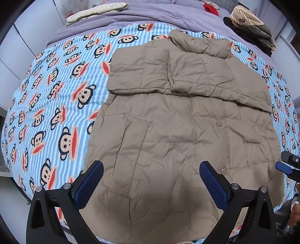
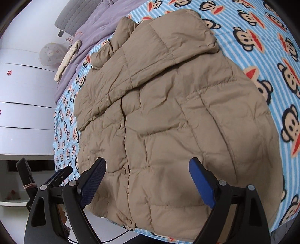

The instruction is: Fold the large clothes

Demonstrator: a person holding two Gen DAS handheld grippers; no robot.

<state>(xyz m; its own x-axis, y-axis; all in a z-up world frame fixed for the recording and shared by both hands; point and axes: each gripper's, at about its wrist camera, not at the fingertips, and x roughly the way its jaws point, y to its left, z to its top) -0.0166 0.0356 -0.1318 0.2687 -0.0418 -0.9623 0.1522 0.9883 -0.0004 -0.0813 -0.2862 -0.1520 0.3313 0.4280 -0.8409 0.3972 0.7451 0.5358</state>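
Observation:
A tan quilted puffer jacket (image 1: 178,120) lies flat on the bed, front up, with both sleeves folded across its chest and the collar at the far end. The left gripper (image 1: 151,169) hovers above the jacket's lower part, jaws wide apart, nothing between them. In the right wrist view the same jacket (image 2: 168,116) fills the middle. The right gripper (image 2: 147,166) stands open over the hem area near the bed's edge and holds nothing. Its blue pad also shows at the right edge of the left wrist view, as the right gripper's fingertip (image 1: 284,167).
The jacket rests on a blue striped monkey-print blanket (image 1: 56,97) over a purple quilt (image 1: 150,16). Folded cream cloth (image 1: 97,11) and a pile of dark and striped clothes (image 1: 251,24) lie at the far end. White drawers (image 2: 22,105) stand beside the bed.

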